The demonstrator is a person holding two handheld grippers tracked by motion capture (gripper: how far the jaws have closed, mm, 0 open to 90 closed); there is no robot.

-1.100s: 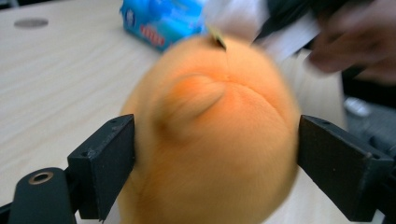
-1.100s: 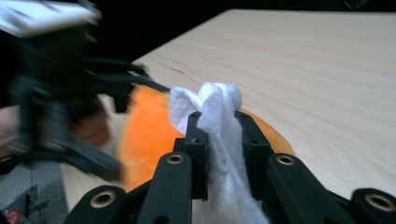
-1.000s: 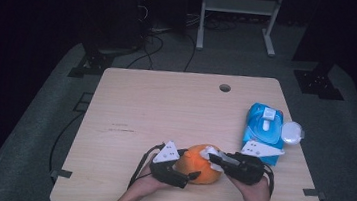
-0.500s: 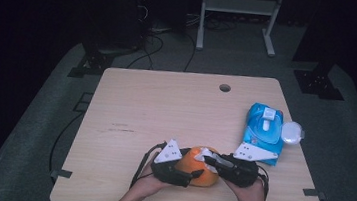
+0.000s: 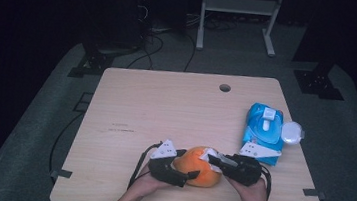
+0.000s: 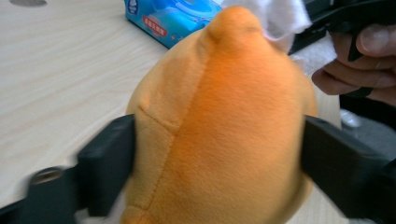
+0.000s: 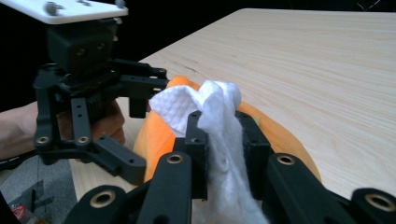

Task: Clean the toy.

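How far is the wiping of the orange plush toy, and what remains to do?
Done: a white wipe is out of the blue wipe pack and clamped in the right gripper. In hand: the left gripper grips the orange plush toy on both sides while the wipe presses on its top. Left: probably more wiping; how much surface is covered cannot be told.

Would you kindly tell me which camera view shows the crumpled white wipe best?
The right gripper view: the crumpled white wipe sits close up, pinched between the right gripper's jaws against the orange plush toy. The left gripper view catches its edge above the toy; the high view shows a small white patch.
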